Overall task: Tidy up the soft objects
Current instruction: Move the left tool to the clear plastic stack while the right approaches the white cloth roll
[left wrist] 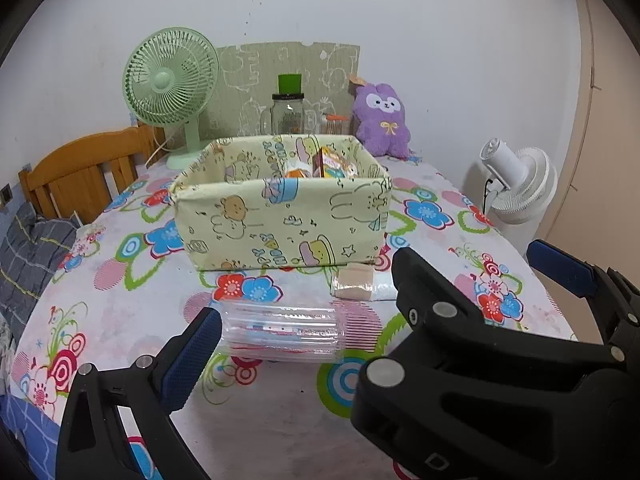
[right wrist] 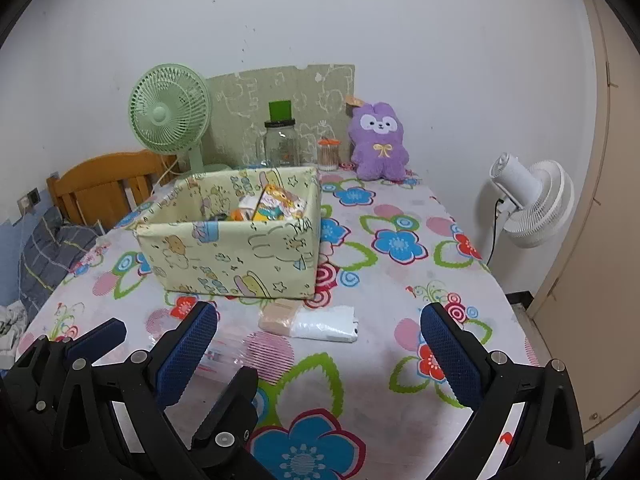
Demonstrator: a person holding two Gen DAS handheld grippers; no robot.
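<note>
On the flower-print table (right wrist: 400, 292), near its front edge, we hold two grippers over the soft goods. Our left gripper (left wrist: 304, 344) stands wide open around a clear, ribbed plastic packet (left wrist: 280, 334) that lies flat between its blue pads, gripping nothing. Our right gripper (right wrist: 320, 344) is likewise spread wide and empty, facing a beige pad (right wrist: 278, 318) that touches a white pouch (right wrist: 326, 324). Both lie just before the pale-yellow cartoon-print fabric box (right wrist: 232, 256), mid-table, already holding colourful packets. A purple plush rabbit (right wrist: 378, 142) sits at the far edge.

Pale-yellow cartoon-print box (right wrist: 236, 252); bright floral tablecloth (right wrist: 400, 280); purple plush bunny (right wrist: 378, 142).
</note>
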